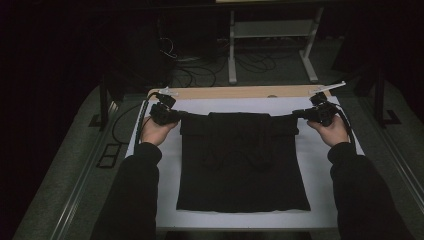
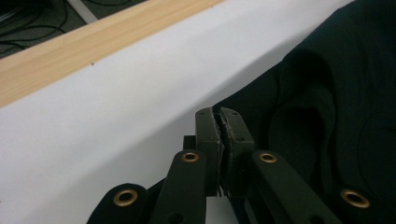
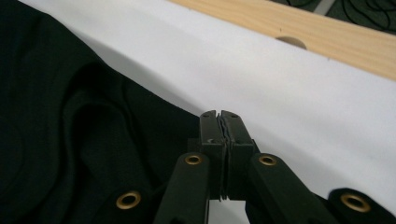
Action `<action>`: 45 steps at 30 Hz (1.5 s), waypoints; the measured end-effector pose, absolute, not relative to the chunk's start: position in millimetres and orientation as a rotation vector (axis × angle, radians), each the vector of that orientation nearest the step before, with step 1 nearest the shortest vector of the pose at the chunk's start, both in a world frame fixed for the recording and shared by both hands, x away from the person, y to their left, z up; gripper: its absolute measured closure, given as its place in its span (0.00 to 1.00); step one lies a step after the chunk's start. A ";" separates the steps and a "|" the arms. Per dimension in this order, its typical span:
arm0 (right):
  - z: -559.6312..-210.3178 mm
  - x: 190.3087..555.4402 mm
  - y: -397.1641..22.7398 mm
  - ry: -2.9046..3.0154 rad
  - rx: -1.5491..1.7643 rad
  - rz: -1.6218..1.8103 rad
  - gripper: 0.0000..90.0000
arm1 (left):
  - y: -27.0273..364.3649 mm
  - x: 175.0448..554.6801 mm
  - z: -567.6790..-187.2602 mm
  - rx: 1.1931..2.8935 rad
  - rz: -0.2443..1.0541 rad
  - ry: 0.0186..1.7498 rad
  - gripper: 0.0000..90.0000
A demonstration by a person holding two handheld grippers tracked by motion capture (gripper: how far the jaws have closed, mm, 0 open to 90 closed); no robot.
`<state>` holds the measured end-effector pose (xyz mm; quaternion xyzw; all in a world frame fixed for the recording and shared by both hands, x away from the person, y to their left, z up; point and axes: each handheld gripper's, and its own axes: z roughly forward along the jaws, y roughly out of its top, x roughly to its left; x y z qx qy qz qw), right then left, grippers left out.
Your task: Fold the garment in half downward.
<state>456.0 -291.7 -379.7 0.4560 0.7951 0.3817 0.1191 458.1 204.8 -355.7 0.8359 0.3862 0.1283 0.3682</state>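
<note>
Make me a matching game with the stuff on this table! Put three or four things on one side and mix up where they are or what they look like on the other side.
Things:
1. black garment
2. left gripper
3. right gripper
4. wooden strip

Descriptions:
A. runs along the table's far edge, light brown
B. shut on the cloth's far right corner
C. lies spread on the white table cover
D. shut on the cloth's far left corner

Right pairs: 1-C, 2-D, 3-B, 4-A
</note>
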 end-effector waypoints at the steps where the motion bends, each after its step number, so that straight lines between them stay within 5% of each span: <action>1: -378.9 456.8 -292.2 2.319 1.337 1.120 0.97 | 205.1 458.9 -355.4 2.143 0.332 0.995 0.95; 28: -385.4 478.1 -286.2 2.288 1.318 1.115 0.97 | 204.3 481.1 -377.6 2.097 0.313 1.087 0.95; 32: -391.0 480.5 -284.9 2.295 1.348 1.140 0.91 | 203.2 482.1 -382.3 2.116 0.290 1.110 0.92; 38: -394.5 479.8 -285.0 2.248 1.398 1.102 0.63 | 205.4 479.4 -381.1 2.094 0.271 1.106 0.71; 45: -396.5 474.4 -287.9 2.237 1.436 1.123 0.41 | 208.5 471.4 -378.8 2.030 0.277 1.120 0.27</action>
